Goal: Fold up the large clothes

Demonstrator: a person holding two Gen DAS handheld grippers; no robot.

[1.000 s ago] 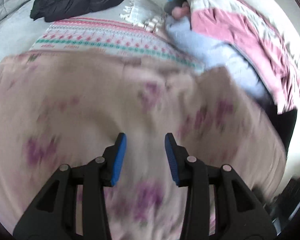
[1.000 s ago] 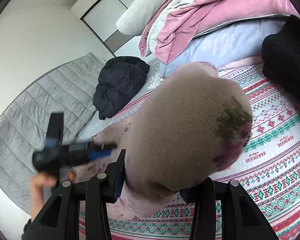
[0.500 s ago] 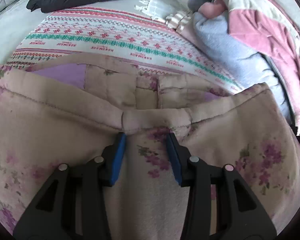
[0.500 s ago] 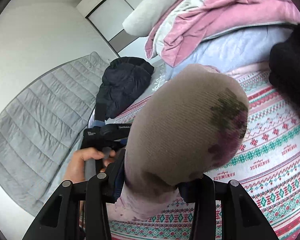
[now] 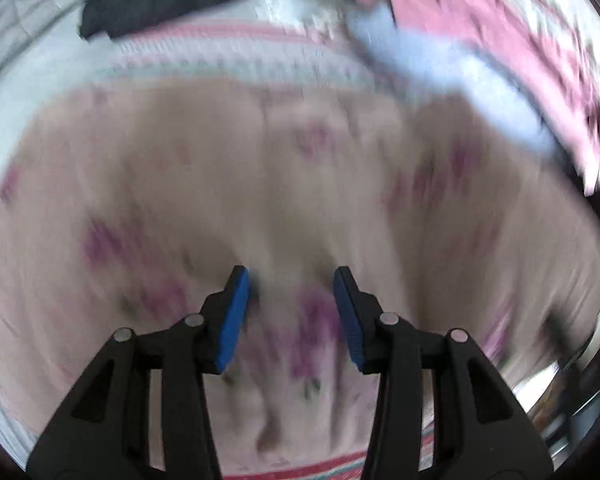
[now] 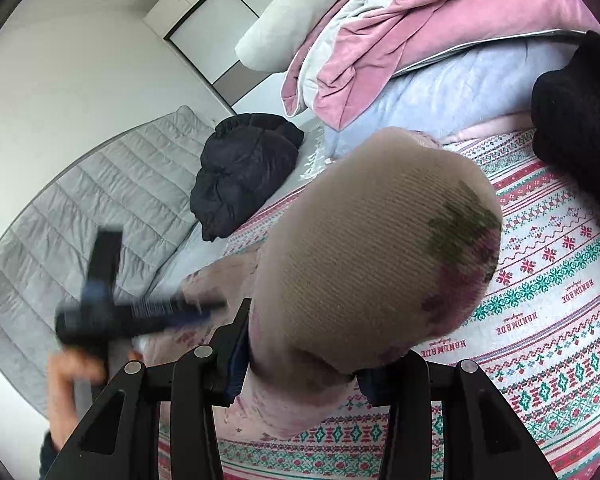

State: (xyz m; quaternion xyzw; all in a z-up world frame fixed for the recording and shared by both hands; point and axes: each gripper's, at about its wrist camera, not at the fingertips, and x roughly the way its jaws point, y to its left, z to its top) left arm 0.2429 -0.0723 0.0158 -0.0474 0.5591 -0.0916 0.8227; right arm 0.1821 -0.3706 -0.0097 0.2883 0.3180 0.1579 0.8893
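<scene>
Two black bundles (image 6: 244, 168) flank the patterned bed cover (image 6: 548, 312) at ten and two, where my right claw (image 6: 300, 364) pinches the floral garment (image 6: 372, 272) while my left claw (image 5: 290, 312) hovers agape above it.

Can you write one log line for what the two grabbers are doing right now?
right gripper: shut on floral garment | left gripper: open above garment | surface: patterned blanket
</scene>
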